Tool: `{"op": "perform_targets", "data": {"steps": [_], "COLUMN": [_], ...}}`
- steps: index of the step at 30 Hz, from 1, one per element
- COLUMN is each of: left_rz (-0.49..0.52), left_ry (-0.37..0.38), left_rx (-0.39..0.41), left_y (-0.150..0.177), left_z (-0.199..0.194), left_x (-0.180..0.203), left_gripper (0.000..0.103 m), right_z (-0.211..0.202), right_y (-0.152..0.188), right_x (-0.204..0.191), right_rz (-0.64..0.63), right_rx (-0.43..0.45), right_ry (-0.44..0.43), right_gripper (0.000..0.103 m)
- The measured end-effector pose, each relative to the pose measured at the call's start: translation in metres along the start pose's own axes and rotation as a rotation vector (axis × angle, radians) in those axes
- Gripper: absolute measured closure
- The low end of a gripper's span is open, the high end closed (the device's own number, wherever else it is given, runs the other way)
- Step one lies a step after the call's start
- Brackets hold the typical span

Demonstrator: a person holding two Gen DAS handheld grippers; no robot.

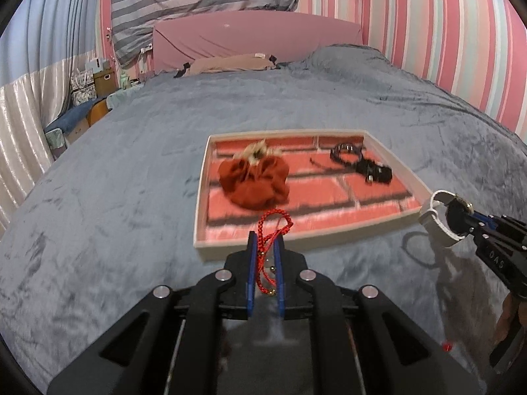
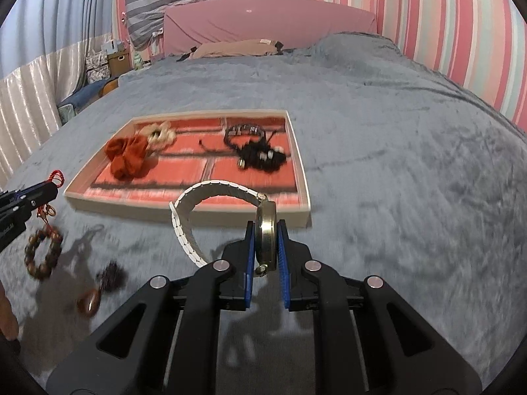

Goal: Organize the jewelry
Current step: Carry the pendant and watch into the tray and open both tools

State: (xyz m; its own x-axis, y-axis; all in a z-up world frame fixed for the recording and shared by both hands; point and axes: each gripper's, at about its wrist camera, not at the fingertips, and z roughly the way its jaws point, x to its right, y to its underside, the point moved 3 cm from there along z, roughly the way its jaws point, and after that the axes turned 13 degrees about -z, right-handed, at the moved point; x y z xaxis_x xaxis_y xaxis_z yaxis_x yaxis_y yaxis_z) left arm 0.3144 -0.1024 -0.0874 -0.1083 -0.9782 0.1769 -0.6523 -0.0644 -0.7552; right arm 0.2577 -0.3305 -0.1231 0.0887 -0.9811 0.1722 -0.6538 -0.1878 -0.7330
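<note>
A white-rimmed tray (image 1: 201,217) with a red brick pattern lies on the grey bed; it also shows in the right wrist view (image 2: 304,177). In it lie an orange scrunchie (image 1: 253,181), a cream flower piece (image 2: 159,135) and black bead bracelets (image 1: 362,161). My left gripper (image 1: 265,240) is shut on a red cord bracelet (image 1: 273,227) just before the tray's near rim. My right gripper (image 2: 266,227) is shut on a watch (image 2: 266,230) with a white strap (image 2: 184,230), near the tray's right corner.
A brown bead bracelet (image 2: 42,253), a dark tassel (image 2: 112,275) and a brown ring (image 2: 89,301) lie on the grey blanket (image 2: 395,197) left of my right gripper. A pillow (image 1: 230,62) and pink headboard (image 1: 257,39) stand at the far end.
</note>
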Motion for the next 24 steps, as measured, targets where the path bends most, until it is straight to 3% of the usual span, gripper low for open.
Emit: {"op": "perform_targets", "data": {"steps": [10,24], "left_rz": [-0.02,-0.039], "left_ry": [-0.051,-0.082], "left_rx": [0.042,0.022], "left_y": [-0.03,-0.044], "left_z": [0.056,0.115], "left_x": [0.009,0.004], "left_gripper": [0.093,0.093], "right_z": [0.054,0.116], "right_y": [-0.041,-0.063], "right_x": [0.007,0.013], "right_rz": [0.011,0.017], "right_rx": [0.016,-0.018], "right_ry": [0.01,0.019], "right_gripper": [0.089,0.089]}}
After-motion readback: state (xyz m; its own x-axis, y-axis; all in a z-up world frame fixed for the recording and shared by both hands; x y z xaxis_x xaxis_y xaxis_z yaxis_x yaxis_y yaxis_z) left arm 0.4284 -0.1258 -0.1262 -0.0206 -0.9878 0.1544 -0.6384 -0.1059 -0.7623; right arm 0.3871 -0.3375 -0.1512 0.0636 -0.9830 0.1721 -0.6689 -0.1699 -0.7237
